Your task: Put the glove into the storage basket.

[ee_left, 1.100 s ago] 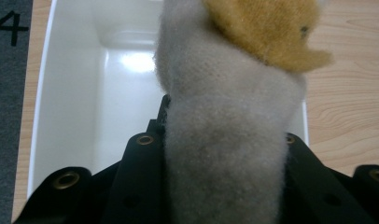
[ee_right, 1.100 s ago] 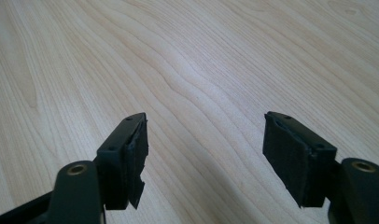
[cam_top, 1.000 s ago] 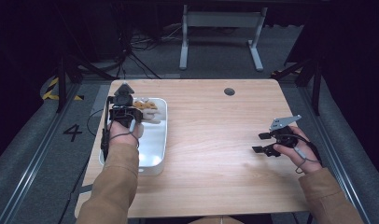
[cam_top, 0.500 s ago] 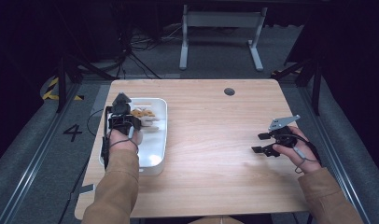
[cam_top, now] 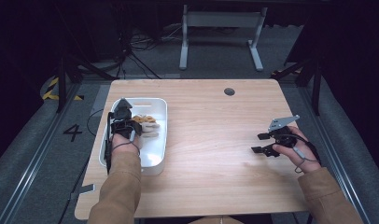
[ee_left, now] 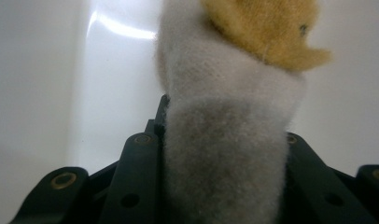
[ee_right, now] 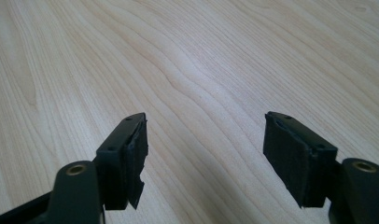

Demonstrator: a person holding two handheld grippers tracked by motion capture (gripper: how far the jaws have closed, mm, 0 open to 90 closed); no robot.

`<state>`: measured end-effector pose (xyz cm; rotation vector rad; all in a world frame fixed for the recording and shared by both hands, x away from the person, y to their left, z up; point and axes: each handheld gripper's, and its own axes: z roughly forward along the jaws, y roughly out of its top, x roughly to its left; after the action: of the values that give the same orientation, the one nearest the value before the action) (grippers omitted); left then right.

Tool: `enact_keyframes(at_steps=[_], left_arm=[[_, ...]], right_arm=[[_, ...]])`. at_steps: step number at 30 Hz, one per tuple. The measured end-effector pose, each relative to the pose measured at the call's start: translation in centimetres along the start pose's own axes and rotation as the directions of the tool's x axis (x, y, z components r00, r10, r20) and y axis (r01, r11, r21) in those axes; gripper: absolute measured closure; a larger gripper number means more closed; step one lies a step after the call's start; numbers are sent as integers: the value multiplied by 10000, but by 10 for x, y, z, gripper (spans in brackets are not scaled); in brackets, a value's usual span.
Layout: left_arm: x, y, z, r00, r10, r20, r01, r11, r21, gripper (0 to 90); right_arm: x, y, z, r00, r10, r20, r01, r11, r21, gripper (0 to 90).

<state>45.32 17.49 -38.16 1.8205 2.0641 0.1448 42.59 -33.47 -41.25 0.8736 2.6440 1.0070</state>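
A white plastic tray (cam_top: 156,158) sits on the left part of the wooden table (cam_top: 215,163). My left gripper (cam_top: 122,111) is lowered into it. In the left gripper view its jaws (ee_left: 225,140) are shut on a fluffy soft toy (ee_left: 229,154), off-white with a tan part (ee_left: 267,28) above. From above, tan and cream pieces of the toy (cam_top: 147,125) lie just right of the hand. My right gripper (cam_top: 258,143) hovers over bare wood at the table's right side, jaws (ee_right: 204,140) wide open with nothing between them.
A round cable hole (cam_top: 229,91) lies near the table's far edge. Behind the table stands a grey metal frame (cam_top: 220,32) on a dark floor. The wide middle of the tabletop is bare wood.
My left hand has drawn back a little toward the person inside the tray, and the toy came with it. The right gripper has stayed where it was.
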Motion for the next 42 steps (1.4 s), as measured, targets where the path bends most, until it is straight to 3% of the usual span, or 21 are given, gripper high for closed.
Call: enact_keyframes(at_steps=[4, 16, 42], left_arm=[[0, -3, 6, 10000, -46, 0, 46, 10000, 40, 684], [2, -8, 24, 10000, -28, -11, 29, 9968, 798, 678], [1, -8, 37, 9992, 289, 291, -333, 9861, 1630, 663]], right_arm=[[-1, -1, 0, 10000, 6, -23, -6, 10000, 6, 315], [-2, -1, 2, 10000, -11, -29, 11, 10000, 22, 314], [-2, -3, 3, 10000, 24, -69, -23, 9999, 114, 311]])
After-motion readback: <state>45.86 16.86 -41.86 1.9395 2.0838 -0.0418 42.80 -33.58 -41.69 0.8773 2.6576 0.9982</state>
